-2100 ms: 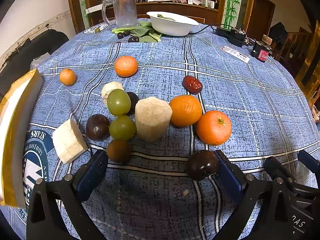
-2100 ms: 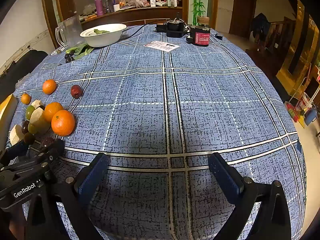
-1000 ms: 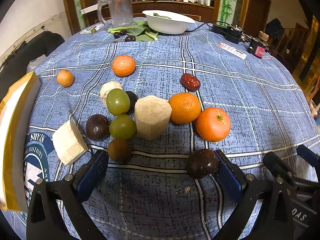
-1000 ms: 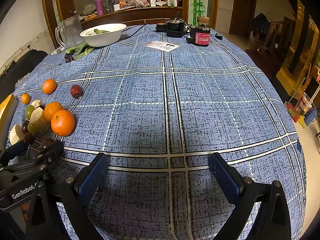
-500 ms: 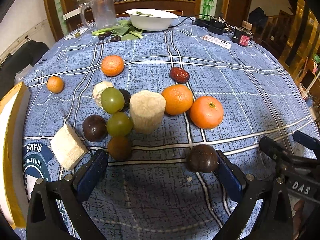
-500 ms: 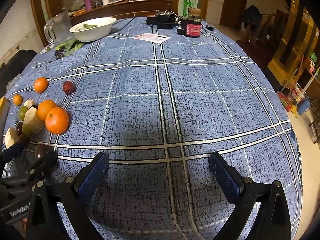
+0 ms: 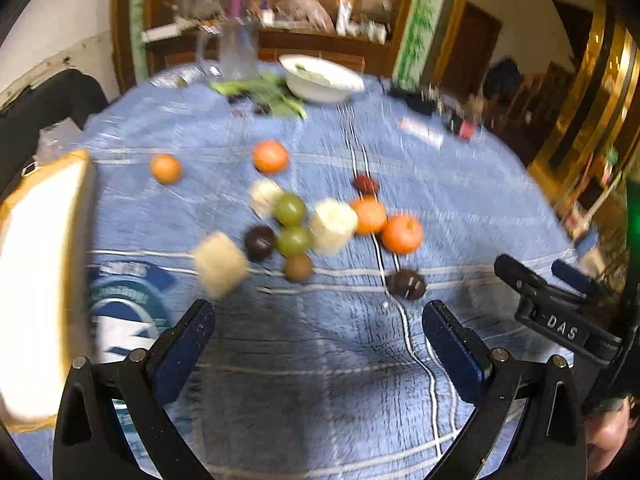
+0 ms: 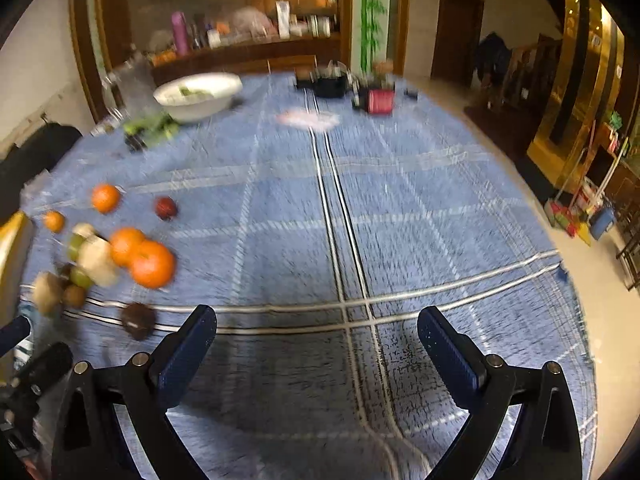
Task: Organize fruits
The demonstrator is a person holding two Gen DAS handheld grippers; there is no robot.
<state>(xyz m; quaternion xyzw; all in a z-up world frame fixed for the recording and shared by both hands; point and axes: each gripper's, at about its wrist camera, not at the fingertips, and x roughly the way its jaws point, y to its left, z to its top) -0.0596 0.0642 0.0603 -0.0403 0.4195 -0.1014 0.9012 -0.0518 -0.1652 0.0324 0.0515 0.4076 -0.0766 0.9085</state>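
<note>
— Two tools were in view, weren't they? How did each stand?

— Both stood wide, with nothing between the fingers. The left tool (image 7: 318,328) hung over the blue checked tabletop (image 7: 460,200), its pads apart from every fruit. The right tool (image 8: 316,334) hung over a bare stretch of the same cloth, well to the right of the fruit.

— Where was the fruit?

— Clustered ahead of the left tool. A dark plum (image 7: 407,284) lay nearest, just beyond the right pad and not touching it. Behind it sat two oranges (image 7: 402,234) side by side, the farther one against a pale peeled chunk (image 7: 334,226). Two green grapes (image 7: 290,209) lay left of that chunk, with another dark plum (image 7: 259,242) beside the nearer grape and a brownish fruit (image 7: 298,267) just in front of it.

— Anything set apart from the cluster?

— A pale cube-like piece (image 7: 220,263) lay to the left, near a white-and-yellow package (image 7: 40,280) at the edge. A red date (image 7: 366,184) lay behind the oranges, and an orange (image 7: 270,156) and a smaller one (image 7: 165,168) farther back still.

— And at the far end?

— A white bowl (image 7: 322,80) beside green leaves (image 7: 272,94) and a clear pitcher (image 7: 238,52). Both views were blurred, so finer detail could not be told.
</note>
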